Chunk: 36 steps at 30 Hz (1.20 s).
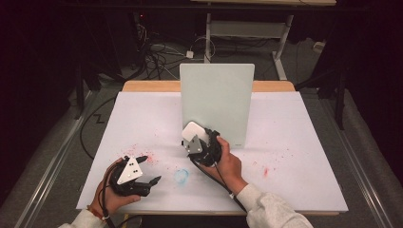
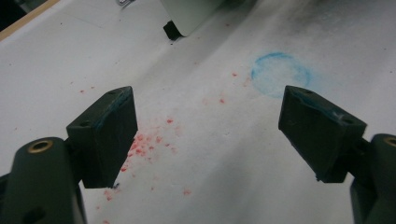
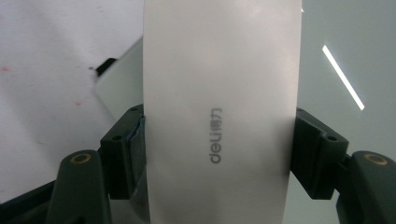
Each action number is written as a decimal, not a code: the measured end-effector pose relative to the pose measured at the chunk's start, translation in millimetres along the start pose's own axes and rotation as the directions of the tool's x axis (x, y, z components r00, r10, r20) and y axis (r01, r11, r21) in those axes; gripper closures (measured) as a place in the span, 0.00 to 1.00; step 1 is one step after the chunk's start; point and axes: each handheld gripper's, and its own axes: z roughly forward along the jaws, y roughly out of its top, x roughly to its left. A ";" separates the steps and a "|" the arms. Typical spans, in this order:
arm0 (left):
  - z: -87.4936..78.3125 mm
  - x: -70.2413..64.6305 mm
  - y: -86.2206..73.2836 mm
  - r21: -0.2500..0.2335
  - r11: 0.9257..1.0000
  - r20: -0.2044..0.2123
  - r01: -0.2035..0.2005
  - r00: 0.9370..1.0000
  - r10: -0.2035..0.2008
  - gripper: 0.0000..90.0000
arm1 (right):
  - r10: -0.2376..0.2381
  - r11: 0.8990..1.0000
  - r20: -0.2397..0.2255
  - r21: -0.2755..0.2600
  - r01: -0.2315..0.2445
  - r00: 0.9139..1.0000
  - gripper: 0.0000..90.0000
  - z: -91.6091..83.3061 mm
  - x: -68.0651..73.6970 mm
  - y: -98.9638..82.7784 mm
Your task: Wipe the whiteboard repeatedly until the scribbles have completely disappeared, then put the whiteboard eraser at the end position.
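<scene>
High view first: I have the right hand-held gripper [image 1: 197,142] clamped on a white, rounded-corner plastic eraser block [image 1: 194,130] and held up at the lower left corner of the pale green glass board [image 1: 217,102] that stands upright in the middle of the white paper-covered desk [image 1: 294,156]. I judge the pick-up done and the wiping of the board yet to be done; I cannot tell whether the block touches the glass. The board's face looks clean from here, while red crumbs [image 1: 142,156] and a faint blue ring [image 1: 181,175] mark the paper. My left hand-held gripper [image 1: 146,171] waits low near the desk's front edge, well apart from the board. Left gripper view: its jaws stand wide apart with nothing between them, over the red specks [image 2: 142,144] and the blue ring [image 2: 280,74]. Right gripper view: both pads [image 3: 126,149] press the sides of the smooth white block [image 3: 219,112], which bears a grey "deli" logo, with the greenish glass [image 3: 345,56] right behind it, catching a streak of light.
</scene>
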 end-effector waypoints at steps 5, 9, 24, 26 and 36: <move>1.6 1.2 0.3 -0.003 1.000 0.002 0.004 1.000 -0.004 0.21 | 0.072 0.996 -0.017 -0.051 -0.073 0.997 0.34 -13.6 -26.9 -5.0; 1.7 1.9 -0.1 -0.003 1.000 0.002 0.006 1.000 -0.006 0.21 | 0.117 0.986 -0.048 -0.111 -0.121 0.992 0.34 -27.9 -43.5 -10.2; 4.4 2.1 0.8 0.005 1.000 0.003 0.007 1.000 -0.007 0.21 | 0.182 0.955 -0.164 -0.204 -0.214 0.970 0.34 -65.5 -93.3 -40.3; 3.3 2.0 0.1 0.008 1.000 0.000 0.009 1.000 -0.009 0.21 | 0.184 0.955 -0.180 -0.201 -0.219 0.966 0.34 -66.7 -96.4 -44.8; 4.5 -0.1 4.7 0.004 1.000 -0.002 -0.011 1.000 0.011 0.21 | 0.066 0.976 -0.356 -0.171 -0.134 0.932 0.34 -82.0 -106.4 -63.1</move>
